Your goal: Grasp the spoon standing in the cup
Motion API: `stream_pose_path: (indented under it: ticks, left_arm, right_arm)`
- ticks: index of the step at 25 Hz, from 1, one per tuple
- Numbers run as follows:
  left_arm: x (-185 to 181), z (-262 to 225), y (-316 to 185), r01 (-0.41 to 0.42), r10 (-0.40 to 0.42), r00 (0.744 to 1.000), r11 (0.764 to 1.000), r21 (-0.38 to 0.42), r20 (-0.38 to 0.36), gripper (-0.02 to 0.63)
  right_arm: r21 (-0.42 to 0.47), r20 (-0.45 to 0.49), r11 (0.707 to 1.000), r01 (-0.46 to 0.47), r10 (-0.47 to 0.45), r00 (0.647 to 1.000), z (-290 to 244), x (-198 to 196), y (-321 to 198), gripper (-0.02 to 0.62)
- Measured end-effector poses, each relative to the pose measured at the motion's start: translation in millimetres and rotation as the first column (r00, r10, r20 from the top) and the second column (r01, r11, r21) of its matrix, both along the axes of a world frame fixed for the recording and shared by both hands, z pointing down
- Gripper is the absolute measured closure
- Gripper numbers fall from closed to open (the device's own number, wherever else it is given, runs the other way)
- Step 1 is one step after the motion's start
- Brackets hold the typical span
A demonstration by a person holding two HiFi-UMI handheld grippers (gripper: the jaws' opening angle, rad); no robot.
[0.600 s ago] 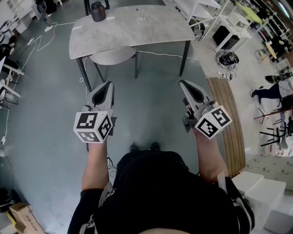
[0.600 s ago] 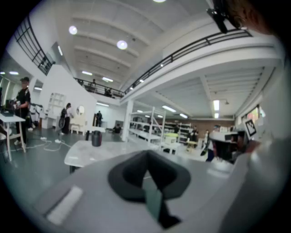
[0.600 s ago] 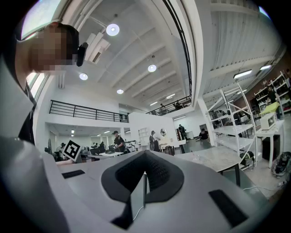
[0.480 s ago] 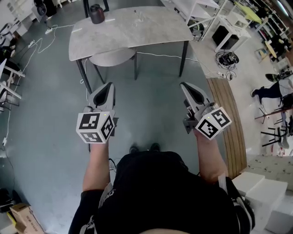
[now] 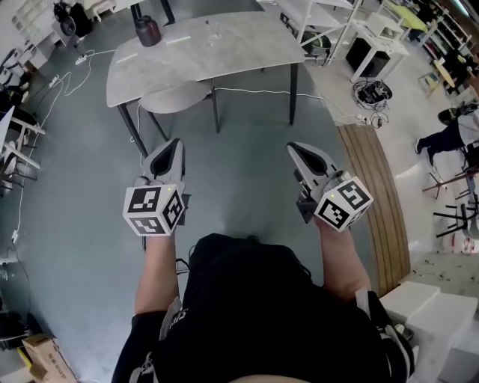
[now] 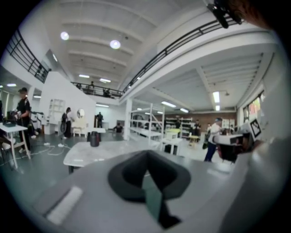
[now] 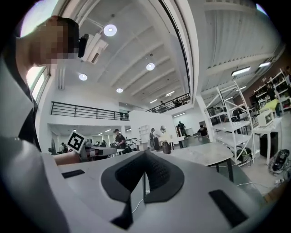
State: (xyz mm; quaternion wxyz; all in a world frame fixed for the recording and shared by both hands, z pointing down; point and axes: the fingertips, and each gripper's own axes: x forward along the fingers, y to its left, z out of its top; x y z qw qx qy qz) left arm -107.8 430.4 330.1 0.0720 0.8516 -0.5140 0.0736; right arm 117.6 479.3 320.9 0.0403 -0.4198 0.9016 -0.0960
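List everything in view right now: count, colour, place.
table: 1, grey top, dark legs, ahead of the person
dark container: 1, dark, far-left end of the table top
small clear item: 1, clear, back middle of the table top; too small to identify
round seat: 1, light grey, under the table
cable: 1, white, on the floor under the table
shelving: white, right of the table
wooden strip: 1, brown, floor at right
bystander: 1, dark clothes, far right edge
cardboard box: 1, brown, bottom left
left gripper: 1, grey, over bare floor, jaws shut, empty
right gripper: 1, grey, over bare floor, jaws shut, empty
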Motion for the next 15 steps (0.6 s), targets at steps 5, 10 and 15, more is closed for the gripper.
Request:
stream_pose_path:
  ticks: [5,10,15]
  left_arm:
    - [21.6,5.5,-4.1,0.006,-0.006,1.0,1.0,-0.008,0.013,0.597]
    - [34.6,8.7,-28.9,0.0,0.0,1.0,1.0,-0.011,-0.002,0.597]
    - [38.0,17.0,-74.5,0.001,-0.001,1.0,1.0,-0.023,-0.021,0.597]
  right_arm:
    - [-0.019,-0.026,0.999,0.044,-0.044,0.999,9.2,10.0,2.5,0.6]
    - [-0.038,-0.032,0.999,0.037,-0.038,0.999,15.4,23.8,-21.3,0.6]
    - [-0.071,-0.047,0.997,0.031,-0.035,0.998,24.0,31.0,-62.8,0.6]
